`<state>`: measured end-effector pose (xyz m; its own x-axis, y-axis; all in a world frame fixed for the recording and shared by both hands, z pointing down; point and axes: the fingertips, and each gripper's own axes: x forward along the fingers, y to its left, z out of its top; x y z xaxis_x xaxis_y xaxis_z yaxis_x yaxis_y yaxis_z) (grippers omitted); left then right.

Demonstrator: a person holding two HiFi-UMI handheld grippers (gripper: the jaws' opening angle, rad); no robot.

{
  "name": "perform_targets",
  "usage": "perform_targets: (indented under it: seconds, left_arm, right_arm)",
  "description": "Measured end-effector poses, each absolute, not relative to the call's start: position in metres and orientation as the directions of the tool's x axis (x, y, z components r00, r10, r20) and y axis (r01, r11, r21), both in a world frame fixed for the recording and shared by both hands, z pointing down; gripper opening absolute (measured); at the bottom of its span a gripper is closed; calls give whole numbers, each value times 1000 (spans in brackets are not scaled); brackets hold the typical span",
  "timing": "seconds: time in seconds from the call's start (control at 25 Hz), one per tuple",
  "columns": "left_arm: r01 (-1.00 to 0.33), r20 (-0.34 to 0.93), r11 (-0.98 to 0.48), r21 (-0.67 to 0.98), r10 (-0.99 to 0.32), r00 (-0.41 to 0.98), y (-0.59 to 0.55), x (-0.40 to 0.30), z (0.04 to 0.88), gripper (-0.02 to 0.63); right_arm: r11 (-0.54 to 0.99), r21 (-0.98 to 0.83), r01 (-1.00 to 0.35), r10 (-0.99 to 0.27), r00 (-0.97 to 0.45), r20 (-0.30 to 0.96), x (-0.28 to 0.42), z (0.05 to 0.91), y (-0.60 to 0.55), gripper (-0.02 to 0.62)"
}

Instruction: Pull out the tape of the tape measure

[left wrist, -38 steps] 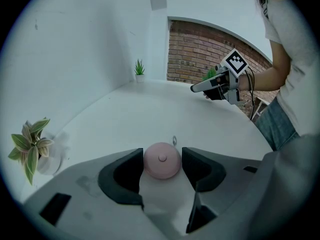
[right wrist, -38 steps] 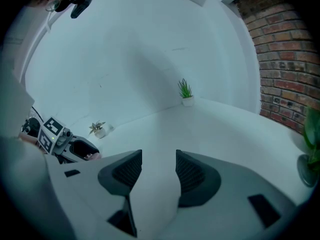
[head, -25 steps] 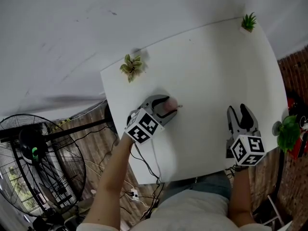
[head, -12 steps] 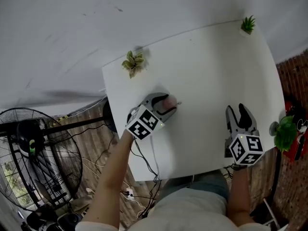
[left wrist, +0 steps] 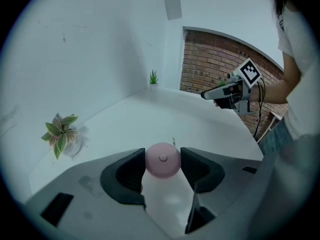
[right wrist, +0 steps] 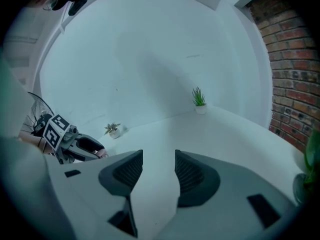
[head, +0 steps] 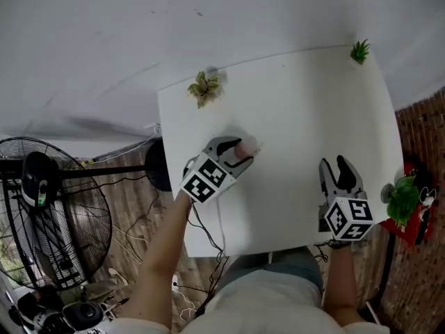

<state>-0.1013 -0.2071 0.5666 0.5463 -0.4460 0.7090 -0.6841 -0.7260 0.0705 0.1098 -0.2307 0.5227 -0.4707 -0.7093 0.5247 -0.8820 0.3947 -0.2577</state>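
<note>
On the white table [head: 299,110], in the head view, the left gripper [head: 241,151] clamps the pink tape measure [head: 247,145]; the right gripper [head: 333,165] is well right of it. Left gripper view: the tab [left wrist: 173,142] points away from the jaws. Right gripper view: jaws apart, empty, tape measure far left.

One tape measure [left wrist: 162,159], two tools [head: 243,149] [head: 333,164], three plants [head: 204,88] [head: 359,50] [head: 401,199], one fan [head: 42,214], one table [head: 299,117].

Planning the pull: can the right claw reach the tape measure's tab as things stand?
Probably yes. The right claw is open and empty, and only bare table separates it from the tape measure in the left claw. The small tab pokes out past the jaws.
</note>
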Motion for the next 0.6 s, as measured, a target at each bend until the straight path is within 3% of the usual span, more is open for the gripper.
perform_targets:
  seconds: [0.6]
  left_arm:
    - [-835, 576, -545, 79, -658, 484, -193, -131, 495, 219]
  right_arm:
    - [663, -210, -719, -583, -671, 458, 31, 461, -219, 195]
